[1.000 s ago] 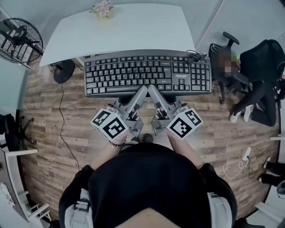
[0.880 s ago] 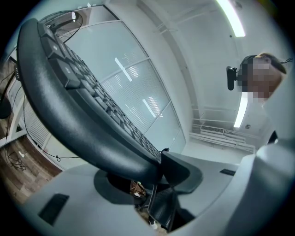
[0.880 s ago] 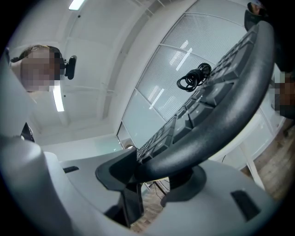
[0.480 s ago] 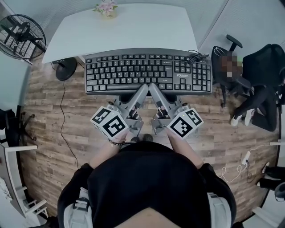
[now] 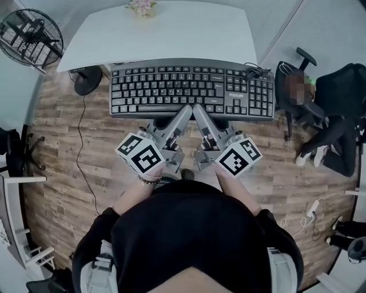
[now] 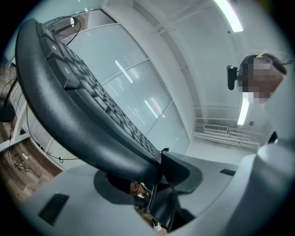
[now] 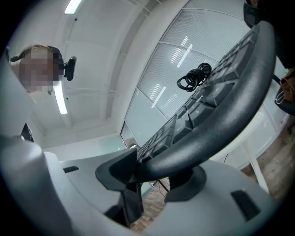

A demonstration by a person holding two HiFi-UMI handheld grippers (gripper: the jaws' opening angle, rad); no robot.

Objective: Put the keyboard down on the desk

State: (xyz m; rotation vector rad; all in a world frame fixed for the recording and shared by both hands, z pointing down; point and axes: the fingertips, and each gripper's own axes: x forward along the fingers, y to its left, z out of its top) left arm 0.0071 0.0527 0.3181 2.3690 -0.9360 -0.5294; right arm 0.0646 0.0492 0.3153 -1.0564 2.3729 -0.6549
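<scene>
A black keyboard [image 5: 191, 88] hangs level in the air, its far edge over the near edge of the white desk [image 5: 160, 31]. My left gripper [image 5: 184, 110] is shut on the keyboard's near edge just left of centre. My right gripper [image 5: 198, 110] is shut on the same edge just right of centre. In the left gripper view the keyboard's rounded front rim [image 6: 83, 133] sits clamped between the jaws. The right gripper view shows that rim [image 7: 207, 138] pinched the same way. The keyboard's coiled cable [image 5: 254, 72] lies on its far right corner.
A small flower pot [image 5: 141, 7] stands at the desk's far edge. A floor fan [image 5: 28, 37] is at the left, its round base [image 5: 87, 81] by the desk's corner. A black office chair [image 5: 334, 94] stands at the right, over wooden flooring.
The keyboard and both grippers have shifted slightly forward toward the desk, the grips unchanged.
</scene>
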